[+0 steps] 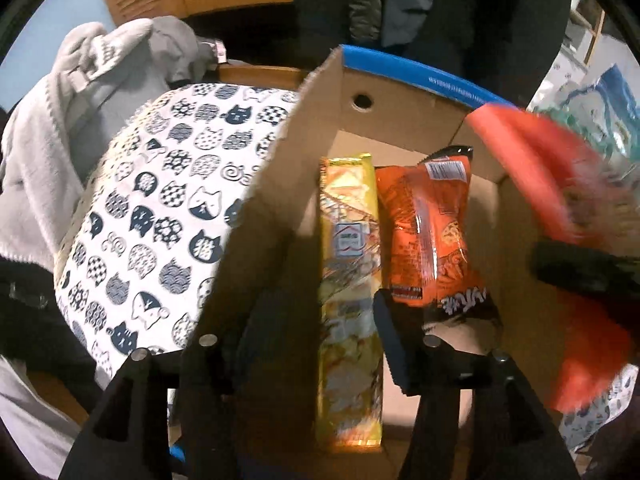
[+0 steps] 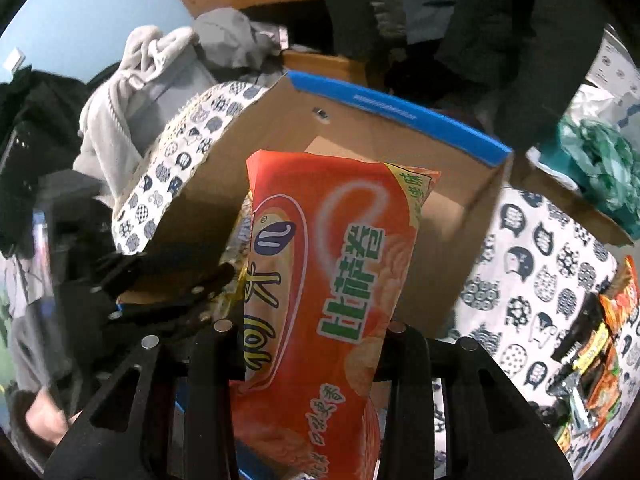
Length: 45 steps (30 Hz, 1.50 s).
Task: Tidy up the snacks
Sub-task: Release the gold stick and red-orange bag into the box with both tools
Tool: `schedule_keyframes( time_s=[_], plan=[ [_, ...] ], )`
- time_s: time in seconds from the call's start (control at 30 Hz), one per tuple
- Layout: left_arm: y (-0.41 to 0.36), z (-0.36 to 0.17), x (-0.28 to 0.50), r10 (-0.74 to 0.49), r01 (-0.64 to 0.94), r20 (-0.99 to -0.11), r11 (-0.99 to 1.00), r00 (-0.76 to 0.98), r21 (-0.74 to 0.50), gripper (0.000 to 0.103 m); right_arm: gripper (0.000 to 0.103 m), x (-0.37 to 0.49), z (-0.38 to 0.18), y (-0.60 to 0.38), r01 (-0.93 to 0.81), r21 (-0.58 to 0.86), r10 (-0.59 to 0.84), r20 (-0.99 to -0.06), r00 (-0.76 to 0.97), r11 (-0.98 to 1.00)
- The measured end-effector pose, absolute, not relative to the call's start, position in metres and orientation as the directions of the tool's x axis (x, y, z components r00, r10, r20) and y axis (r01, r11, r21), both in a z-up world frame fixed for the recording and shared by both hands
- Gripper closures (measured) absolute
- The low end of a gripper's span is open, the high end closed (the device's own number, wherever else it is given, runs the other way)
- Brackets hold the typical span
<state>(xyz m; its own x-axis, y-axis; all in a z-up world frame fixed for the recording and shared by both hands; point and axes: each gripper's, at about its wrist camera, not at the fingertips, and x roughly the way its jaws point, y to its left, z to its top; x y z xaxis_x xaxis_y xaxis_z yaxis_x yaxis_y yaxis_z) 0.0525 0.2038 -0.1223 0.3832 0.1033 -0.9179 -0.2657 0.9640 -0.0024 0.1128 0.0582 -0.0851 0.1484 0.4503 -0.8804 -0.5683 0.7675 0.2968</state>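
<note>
Cardboard box [image 1: 400, 120] sat on cat-print cloth [image 1: 168, 216]; grey blanket [image 1: 60, 128] beyond box. Left tongs [image 1: 316, 344] released over yellow pack [image 1: 350, 280]; right tongs [image 2: 310, 356] clenched on red chip bag [image 2: 320, 280].

Matt cardboard box [image 1: 400, 92], glossy plastic snack packets [image 1: 350, 280], printed cloth [image 1: 160, 208].

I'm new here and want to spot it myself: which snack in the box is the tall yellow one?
Find the open brown cardboard box with a blue rim on the cat-print cloth. Inside, two packets lie side by side. The long narrow yellow packet lies left of the shorter, crinkled orange packet.
</note>
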Motion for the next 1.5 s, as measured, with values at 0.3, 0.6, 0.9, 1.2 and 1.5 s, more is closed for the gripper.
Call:
schedule_keyframes(
  time_s=[0.3,0.6,0.9,1.2,1.5],
  plan=[
    [0.217,-0.095,0.017,0.071,-0.288,-0.891,0.955,0.449,-0.069,0.038,0.068,0.111,-0.115,0.094,-0.615,0.25,0.396,-0.911,0.111,0.748],
    [0.215,-0.08,0.007,0.109,-0.283,-0.866,0.958,0.489,-0.04,0.029,0.051,0.107,-0.131,0.095,-0.62,0.215,0.356,-0.928,0.112,0.755],
    [0.201,-0.064,0.005,0.122,-0.258,-0.84,0.966,0.528,-0.022,0.025,0.033,0.099,-0.094,0.071,-0.627,0.237,0.443,-0.875,0.193,0.742],
    [0.176,-0.042,0.006,0.082,-0.206,-0.809,0.977,0.582,-0.05,0.022,0.03,0.087,-0.047,0.019,-0.612,0.179,0.468,-0.81,0.353,0.77],
    [0.133,-0.028,0.012,0.036,-0.126,-0.795,0.991,0.605,-0.051,0.021,0.03,0.076,-0.032,-0.063,-0.508,0.167,0.409,-0.813,0.413,0.845]
  ],
)
